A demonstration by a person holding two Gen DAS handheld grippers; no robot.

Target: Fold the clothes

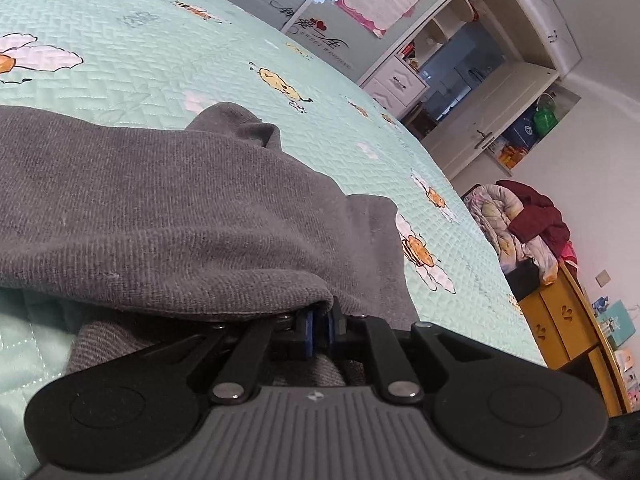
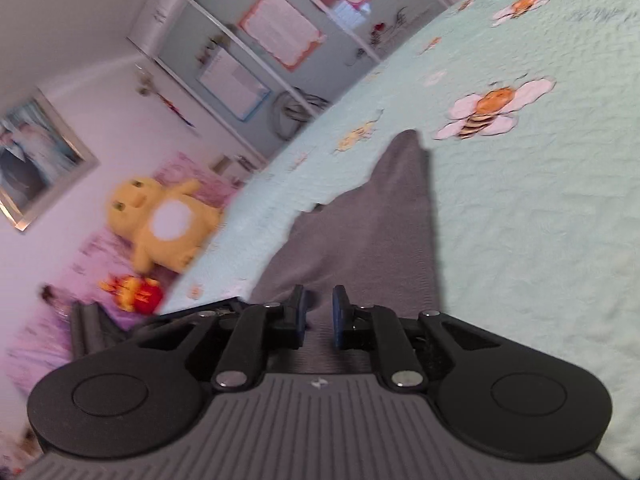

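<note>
A dark grey knit garment [image 1: 160,208] lies on a mint-green quilted bedspread [image 1: 160,40] printed with bees and flowers. In the left wrist view its folded edge drapes over my left gripper [image 1: 321,322], whose blue pads stand almost together, pinching the cloth. In the right wrist view the grey garment [image 2: 368,232] stretches forward from my right gripper [image 2: 320,308] to a pointed corner and is lifted slightly off the bedspread [image 2: 540,220]. Grey cloth fills the narrow gap between the right pads. The view is blurred.
Beyond the bed's far edge stands a wooden cabinet [image 1: 560,320] with a pile of bedding [image 1: 516,224] on it. A yellow plush toy [image 2: 160,224] and a red toy [image 2: 134,294] lie at the bed's left side. Wardrobe doors close off the background.
</note>
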